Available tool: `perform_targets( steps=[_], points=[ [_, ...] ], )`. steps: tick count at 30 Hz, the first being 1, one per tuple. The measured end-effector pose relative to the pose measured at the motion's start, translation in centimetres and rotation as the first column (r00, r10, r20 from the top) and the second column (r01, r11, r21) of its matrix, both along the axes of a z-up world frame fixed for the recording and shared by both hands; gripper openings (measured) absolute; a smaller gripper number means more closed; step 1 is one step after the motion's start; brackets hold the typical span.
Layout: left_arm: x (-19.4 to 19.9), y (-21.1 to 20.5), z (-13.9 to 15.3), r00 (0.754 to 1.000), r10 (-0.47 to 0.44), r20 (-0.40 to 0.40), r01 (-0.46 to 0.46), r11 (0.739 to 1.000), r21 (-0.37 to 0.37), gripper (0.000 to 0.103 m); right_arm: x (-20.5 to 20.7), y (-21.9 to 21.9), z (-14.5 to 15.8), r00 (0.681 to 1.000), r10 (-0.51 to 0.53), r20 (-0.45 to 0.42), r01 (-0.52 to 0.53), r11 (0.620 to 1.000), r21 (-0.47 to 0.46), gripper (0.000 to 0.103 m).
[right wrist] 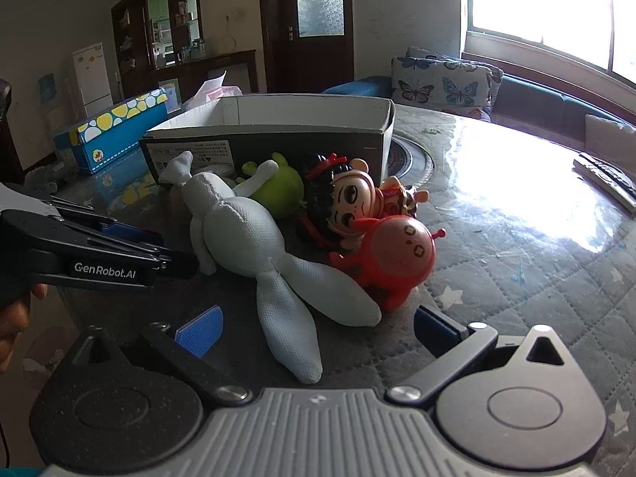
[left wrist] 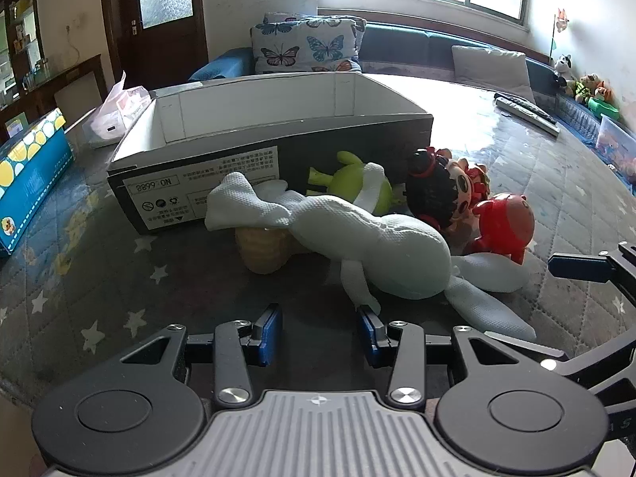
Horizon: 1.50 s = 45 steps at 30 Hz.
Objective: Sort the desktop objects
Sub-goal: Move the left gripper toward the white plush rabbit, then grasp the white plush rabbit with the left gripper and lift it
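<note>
A white stuffed rabbit point(left wrist: 381, 246) lies on the quilted table in front of an open cardboard box point(left wrist: 254, 119). Behind it lie a green frog toy point(left wrist: 357, 185), a black-haired doll point(left wrist: 441, 194), a red round toy point(left wrist: 505, 222) and a tan ribbed object point(left wrist: 262, 250), partly hidden under the rabbit. My left gripper point(left wrist: 320, 332) is open and empty, just short of the rabbit's leg. My right gripper point(right wrist: 314, 332) is open and empty, with the rabbit's point(right wrist: 246, 234) long ears between its fingers. The box point(right wrist: 278, 127), frog point(right wrist: 278, 187), doll point(right wrist: 346, 202) and red toy point(right wrist: 397, 262) show there too.
A blue spotted box point(left wrist: 28, 175) stands at the left, with a pink plastic bag point(left wrist: 119, 107) behind the cardboard box. A remote control point(left wrist: 528, 113) lies at the far right. A sofa with butterfly cushions point(left wrist: 306, 43) runs behind the table. The left gripper's body point(right wrist: 99, 262) shows at the right wrist view's left.
</note>
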State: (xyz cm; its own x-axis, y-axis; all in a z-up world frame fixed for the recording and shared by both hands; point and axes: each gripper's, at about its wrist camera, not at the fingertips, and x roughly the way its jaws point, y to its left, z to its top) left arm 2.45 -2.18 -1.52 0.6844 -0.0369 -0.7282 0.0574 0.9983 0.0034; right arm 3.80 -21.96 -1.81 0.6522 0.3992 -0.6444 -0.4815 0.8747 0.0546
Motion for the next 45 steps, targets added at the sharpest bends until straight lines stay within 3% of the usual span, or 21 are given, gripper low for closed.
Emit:
perform_targets(
  steps=[21,30,40,45],
  points=[
    [1.5,2.5,1.5,0.999,0.037,0.014,-0.036,0.998,-0.057,0.044,0.9,1.9,1.5,0.997,0.073,0.029,-0.073,0.997,-0.008,0.101],
    [2.5,4.1,2.9,1.0,0.023,0.011,-0.021,0.986,-0.163,0.044,1.8,4.0,2.1,0.987,0.159,0.037,-0.158,0.987,-0.032,0.087],
    [2.4,4.8,3.5,0.999,-0.038,-0.004,0.034,0.936,-0.351,0.044,3.6,5.1,1.3,0.977,0.214,-0.015,-0.214,0.977,-0.005,0.06],
    [3.5,4.4,2.6,0.998,-0.037,-0.049,0.016,0.922,-0.387,0.044,3.8,5.2,0.8,0.974,0.223,-0.028,-0.223,0.975,-0.001,0.055]
  ],
)
